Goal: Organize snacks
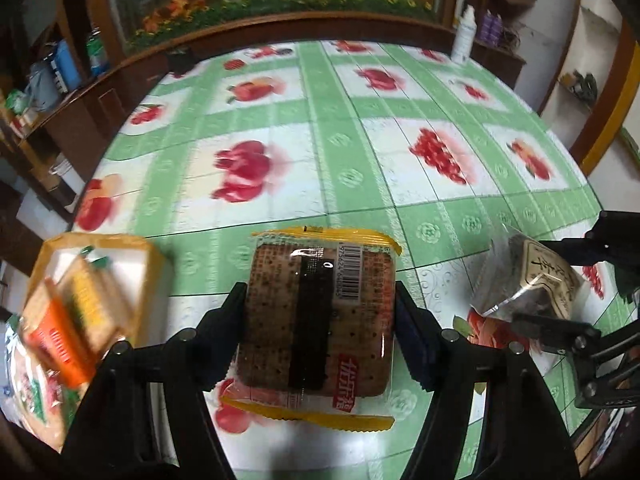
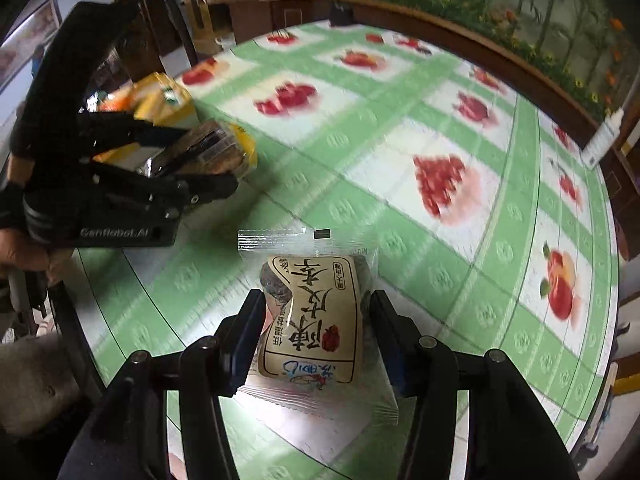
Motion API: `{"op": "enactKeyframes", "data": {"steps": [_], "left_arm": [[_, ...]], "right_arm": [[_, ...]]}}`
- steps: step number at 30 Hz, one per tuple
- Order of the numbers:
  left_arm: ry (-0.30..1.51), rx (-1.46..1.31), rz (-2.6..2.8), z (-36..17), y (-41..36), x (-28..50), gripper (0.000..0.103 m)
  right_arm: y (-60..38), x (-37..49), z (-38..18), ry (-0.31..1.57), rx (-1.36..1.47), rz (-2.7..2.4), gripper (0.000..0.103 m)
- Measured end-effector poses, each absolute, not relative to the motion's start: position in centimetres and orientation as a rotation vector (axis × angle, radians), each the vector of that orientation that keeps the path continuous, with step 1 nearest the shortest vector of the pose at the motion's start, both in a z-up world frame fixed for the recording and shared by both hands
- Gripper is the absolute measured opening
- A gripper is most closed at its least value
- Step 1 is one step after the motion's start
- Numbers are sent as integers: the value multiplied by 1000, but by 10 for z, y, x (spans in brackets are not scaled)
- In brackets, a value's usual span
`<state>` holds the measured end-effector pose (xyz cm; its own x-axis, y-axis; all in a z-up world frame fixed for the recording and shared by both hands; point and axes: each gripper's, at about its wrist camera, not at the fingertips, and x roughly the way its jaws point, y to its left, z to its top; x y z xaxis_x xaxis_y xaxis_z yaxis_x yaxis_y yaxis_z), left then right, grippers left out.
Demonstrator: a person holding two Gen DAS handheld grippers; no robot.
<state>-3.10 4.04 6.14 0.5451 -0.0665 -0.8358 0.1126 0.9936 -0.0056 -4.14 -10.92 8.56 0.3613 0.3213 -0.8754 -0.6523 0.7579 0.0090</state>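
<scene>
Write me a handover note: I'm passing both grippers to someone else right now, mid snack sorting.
Left gripper: shut on the cracker pack, held above the tablecloth.
Right gripper: shut on the clear snack packet, also off the table.
Yellow box: at the table's left edge beside the left gripper, already holding several packs.
Done: some snacks are in the box; both grippers are loaded.
Left: probably place both held packs, most likely in the box; the frames do not show a second container.
Note: white bottle at the far edge, clear of the work.
</scene>
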Motion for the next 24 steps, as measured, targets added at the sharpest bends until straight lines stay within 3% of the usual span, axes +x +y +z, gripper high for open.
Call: {"op": "enactKeyframes", "data": {"steps": [7, 13, 18, 19, 22, 24], "left_arm": [[953, 6, -55, 70, 61, -41, 70], [951, -21, -33, 71, 76, -47, 70], [972, -57, -20, 66, 92, -48, 70], [973, -66, -21, 66, 93, -48, 70], [961, -83, -17, 69, 98, -47, 70], [960, -85, -19, 69, 100, -47, 70]], "right_arm": [[-86, -40, 100, 959, -322, 651, 53], [-71, -36, 110, 931, -302, 665, 41], [-68, -25, 106, 945, -270, 641, 42], [-69, -17, 102, 978, -247, 635, 45], [-70, -2, 97, 1034, -152, 659, 69], [-67, 10, 94, 1078, -91, 682, 70]]}}
